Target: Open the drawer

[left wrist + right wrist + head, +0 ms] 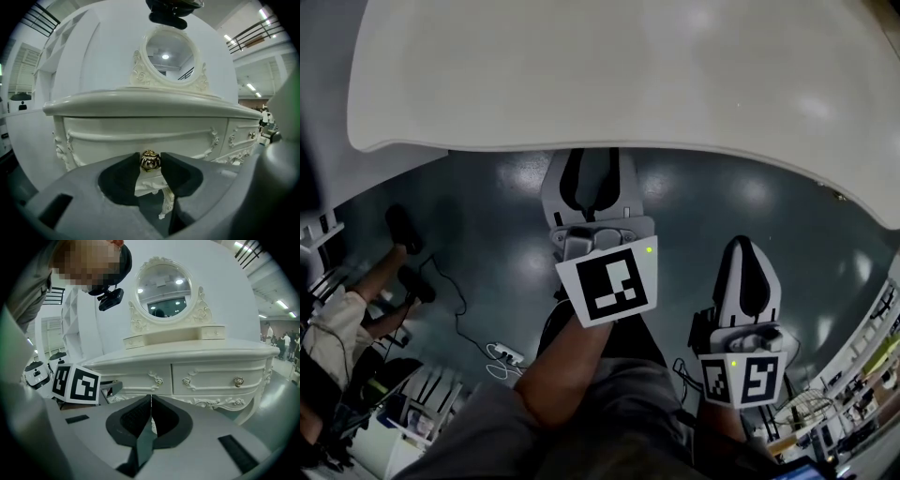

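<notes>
Left gripper view: left gripper (150, 158) clamps the drawer's (140, 136) gold knob (150, 162). Right gripper (151, 401), at its four o'clock, is closed and empty.

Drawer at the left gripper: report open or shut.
Shut: the drawer sits flush with the dresser; the left gripper grips its gold knob.

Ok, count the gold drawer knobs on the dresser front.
2. The left knob sits between the left hand-held gripper's jaws; the right knob is on the right drawer. Others may be hidden from these views.
</notes>
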A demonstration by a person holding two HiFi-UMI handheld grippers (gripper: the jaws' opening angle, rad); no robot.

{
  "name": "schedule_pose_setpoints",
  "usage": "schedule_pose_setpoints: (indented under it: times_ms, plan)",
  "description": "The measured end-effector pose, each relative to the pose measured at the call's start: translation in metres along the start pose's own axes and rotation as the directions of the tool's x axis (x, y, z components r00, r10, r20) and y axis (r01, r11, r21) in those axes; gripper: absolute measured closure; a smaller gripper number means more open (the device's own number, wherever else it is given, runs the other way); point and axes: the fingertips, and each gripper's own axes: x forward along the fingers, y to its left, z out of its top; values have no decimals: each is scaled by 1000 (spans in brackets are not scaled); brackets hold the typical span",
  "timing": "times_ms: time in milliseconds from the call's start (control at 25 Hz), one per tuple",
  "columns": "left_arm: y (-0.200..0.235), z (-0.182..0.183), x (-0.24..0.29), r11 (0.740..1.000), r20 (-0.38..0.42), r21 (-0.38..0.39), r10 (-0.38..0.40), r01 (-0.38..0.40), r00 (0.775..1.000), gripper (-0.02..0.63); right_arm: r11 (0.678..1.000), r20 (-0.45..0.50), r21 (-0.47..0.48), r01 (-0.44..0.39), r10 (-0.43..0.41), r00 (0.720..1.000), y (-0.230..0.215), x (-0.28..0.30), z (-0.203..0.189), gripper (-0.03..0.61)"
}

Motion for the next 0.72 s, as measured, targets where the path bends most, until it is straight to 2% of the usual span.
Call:
schedule_pose_setpoints:
  times_ms: [240, 560, 720]
  plan:
    - [1, 6, -4, 999, 9, -31, -32, 33, 999, 469, 999, -6, -31, -28, 28, 1000, 11, 10, 13, 563]
    - [-4, -6, -3, 999, 3, 1, -42, 42, 999, 474, 997, 39, -55, -52, 54, 998, 6, -13, 20, 563]
    - [-2, -3, -9, 1000, 27, 4, -27, 26, 999, 479, 997, 45, -65, -49, 52, 998, 5, -30, 19, 563]
